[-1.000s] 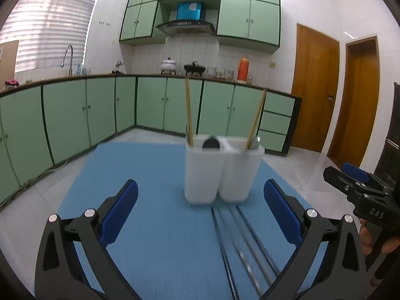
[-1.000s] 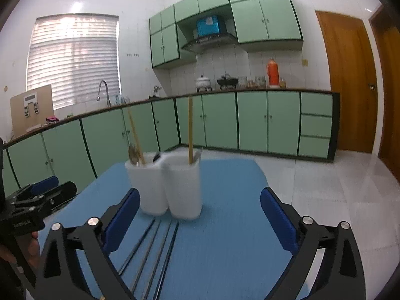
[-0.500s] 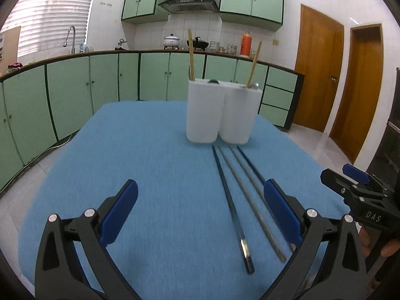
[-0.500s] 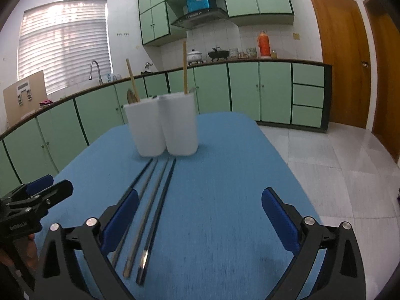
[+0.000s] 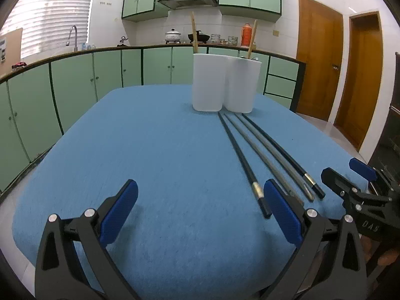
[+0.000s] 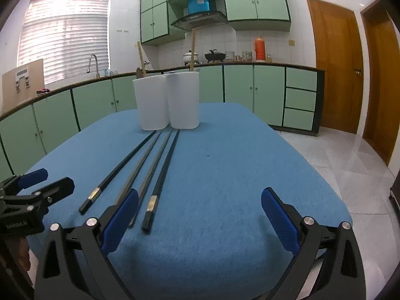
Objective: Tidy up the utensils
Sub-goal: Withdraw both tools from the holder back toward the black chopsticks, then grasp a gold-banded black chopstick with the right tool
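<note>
Blue cloth point(image 5: 155, 150) covers the table, and both grippers have pulled back toward its near edge over the last second: the white holder point(image 5: 225, 82), which filled the middle of each view a second ago, now sits far off at 12 o'clock, and the four chopsticks point(image 5: 262, 150) show along most of their length where only their far parts were in view.

The chopsticks lie nearly parallel, fanning slightly, their far tips just short of the holder's base and their capped ends toward the cameras. In the left view they run from the holder down to 4 o'clock; in the right view, chopsticks point(image 6: 140, 172), they run to 7 o'clock. The holder point(image 6: 167, 100) already has two wooden sticks point(image 5: 195, 35) standing in its two cups.

The left gripper point(image 5: 200, 210) is spread wide and holds nothing, its right pad just beside the nearest chopstick's end. The right gripper point(image 6: 200, 215) is likewise wide and empty, its left pad overlapping the ends of the middle chopsticks in the view; contact cannot be told.

This retreat reads as lining up for a pick: the capped ends are now within reach. All four chopsticks remain to be lifted and stood in the holder, so the task is at an early stage. They are thin and flat on cloth, so pinching one cleanly may be fiddly.
</note>
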Tool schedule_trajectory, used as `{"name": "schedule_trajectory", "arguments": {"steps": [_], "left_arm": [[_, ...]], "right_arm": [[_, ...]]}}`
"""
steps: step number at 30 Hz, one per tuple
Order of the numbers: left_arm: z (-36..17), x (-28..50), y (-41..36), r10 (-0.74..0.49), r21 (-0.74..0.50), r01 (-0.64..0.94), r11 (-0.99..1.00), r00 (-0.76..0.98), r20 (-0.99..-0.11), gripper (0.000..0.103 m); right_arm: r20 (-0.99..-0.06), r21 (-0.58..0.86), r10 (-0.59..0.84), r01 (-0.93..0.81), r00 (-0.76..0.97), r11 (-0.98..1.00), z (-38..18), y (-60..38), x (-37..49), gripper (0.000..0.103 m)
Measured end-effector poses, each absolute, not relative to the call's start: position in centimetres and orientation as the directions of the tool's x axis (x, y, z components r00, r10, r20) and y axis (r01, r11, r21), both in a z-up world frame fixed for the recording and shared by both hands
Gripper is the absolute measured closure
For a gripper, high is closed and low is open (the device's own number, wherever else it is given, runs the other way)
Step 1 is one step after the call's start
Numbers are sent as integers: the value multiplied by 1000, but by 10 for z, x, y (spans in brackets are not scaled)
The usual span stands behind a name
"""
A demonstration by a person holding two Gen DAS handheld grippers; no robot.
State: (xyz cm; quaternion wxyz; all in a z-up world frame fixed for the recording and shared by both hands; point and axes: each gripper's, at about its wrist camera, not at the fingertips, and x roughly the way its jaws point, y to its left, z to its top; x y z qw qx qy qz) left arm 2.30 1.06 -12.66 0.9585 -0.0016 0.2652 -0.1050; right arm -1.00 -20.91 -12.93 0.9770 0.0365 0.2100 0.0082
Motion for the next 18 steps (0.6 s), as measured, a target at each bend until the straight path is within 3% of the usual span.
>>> {"name": "schedule_trajectory", "arguments": {"steps": [3, 18], "left_arm": [[-128, 21, 15, -200, -68, 193, 979, 838, -507, 5], [-127, 16, 18, -207, -75, 196, 978, 843, -496, 5]], "right_arm": [[-390, 59, 26, -3, 920, 998, -129, -203, -10, 9], [-368, -18, 43, -53, 929, 998, -143, -178, -14, 59]]}}
